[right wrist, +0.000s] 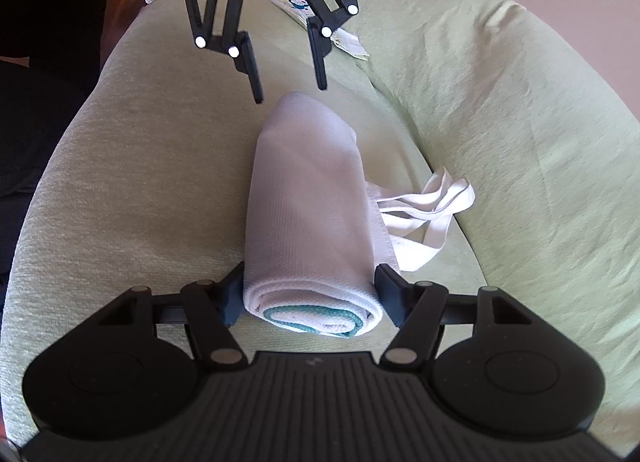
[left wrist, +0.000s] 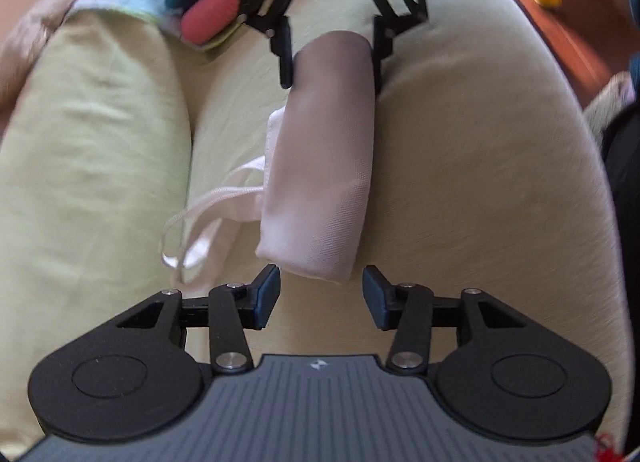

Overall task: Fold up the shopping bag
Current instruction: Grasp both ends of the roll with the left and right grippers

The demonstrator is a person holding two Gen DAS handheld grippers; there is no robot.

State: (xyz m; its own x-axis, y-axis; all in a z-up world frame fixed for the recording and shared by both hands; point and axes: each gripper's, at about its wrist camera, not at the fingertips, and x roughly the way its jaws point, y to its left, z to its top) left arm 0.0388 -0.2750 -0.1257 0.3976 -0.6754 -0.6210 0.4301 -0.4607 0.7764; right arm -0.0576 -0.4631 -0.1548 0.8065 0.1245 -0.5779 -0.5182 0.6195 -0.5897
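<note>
Material: white woven cloth shopping bag (right wrist: 310, 197), rolled into a long soft bundle with a teal-edged layer showing at its near end; it lies along the pale green fabric sofa seat (right wrist: 132, 189).
Left gripper (left wrist: 321, 294): black, hand-held, jaws standing apart just short of one end of the roll, nothing between the pads; the right wrist view shows it hanging above the far end, not touching.
Bag's place: middle of the seat cushion, between the two grippers, its length running from one to the other.
Handles: flat white webbing straps (right wrist: 428, 205) spill loose from the side of the roll toward the green back cushion (right wrist: 520, 121).
Right gripper (right wrist: 308, 302): black, hand-held, its two pads pressed on either side of the near end of the roll, holding it.
Handling, as a judgement: light, limp, likely to unroll if let go; not fragile, not slippery. Best taken across the roll's thickness at each end, with the loose straps tucked first.
Writing: a small printed card or packet (right wrist: 304, 5) with a blue cartoon figure lies farther back; its text is too small to read. No brand shows on the bag.
</note>
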